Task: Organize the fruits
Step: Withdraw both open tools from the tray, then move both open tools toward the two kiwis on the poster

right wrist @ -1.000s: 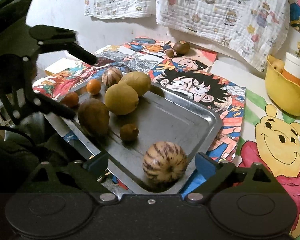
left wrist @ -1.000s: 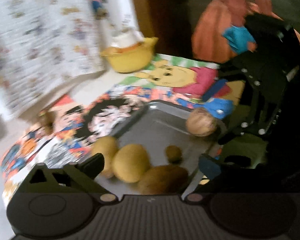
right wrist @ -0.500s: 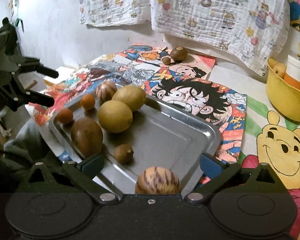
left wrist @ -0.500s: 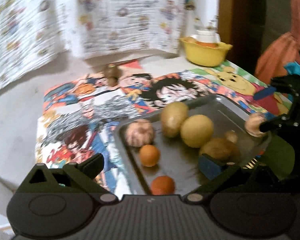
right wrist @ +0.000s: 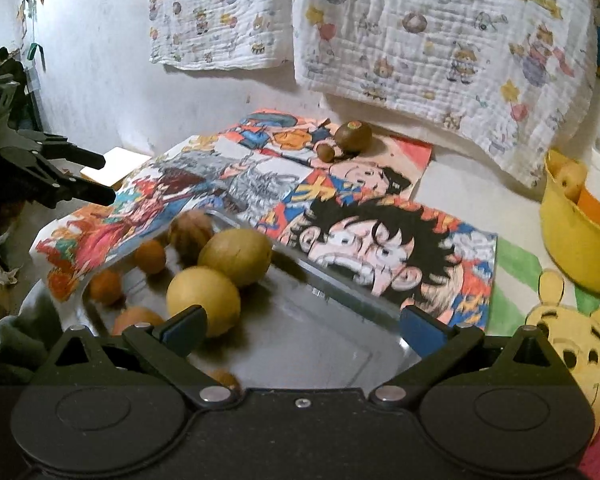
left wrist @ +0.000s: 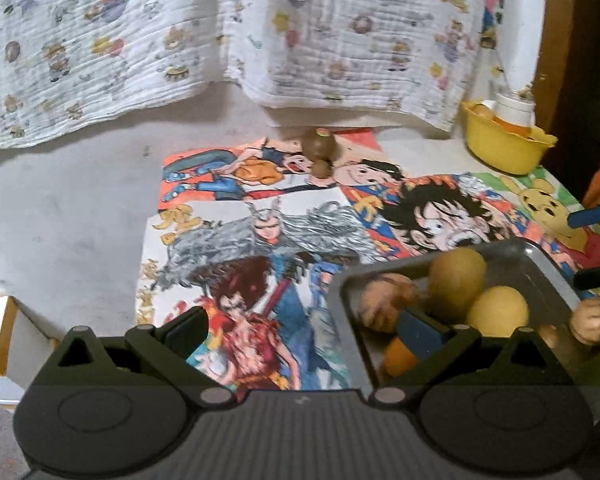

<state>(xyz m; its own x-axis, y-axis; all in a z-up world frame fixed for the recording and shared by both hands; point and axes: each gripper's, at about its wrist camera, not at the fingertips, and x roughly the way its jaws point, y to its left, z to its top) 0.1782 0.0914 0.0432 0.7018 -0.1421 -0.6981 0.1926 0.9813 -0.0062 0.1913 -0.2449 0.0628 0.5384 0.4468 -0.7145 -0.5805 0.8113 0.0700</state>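
- Both tongs were inspected: the right tongs (right wrist: 303, 330) stood wide apart over the metal tray (right wrist: 380, 304), their jaws having just been opening, with nothing between them.
- Left tongs (left wrist: 306, 330) likewise stood wide and held nothing, poised over the tray's left edge and the comic-print mat (left wrist: 260, 240).
- Tray contents: two yellow-green fruits (right wrist: 236, 256) touching one another, a striped brown fruit (right wrist: 190, 232) behind them, and small orange fruits (right wrist: 150, 256) toward the tray's left end.
- Beyond the tray, on the mat's far edge, a kiwi (right wrist: 354, 136) lay with a small brown fruit (right wrist: 325, 152) just beside it.
- Right of the tray, a yellow bowl (right wrist: 568, 240) stood on the table.
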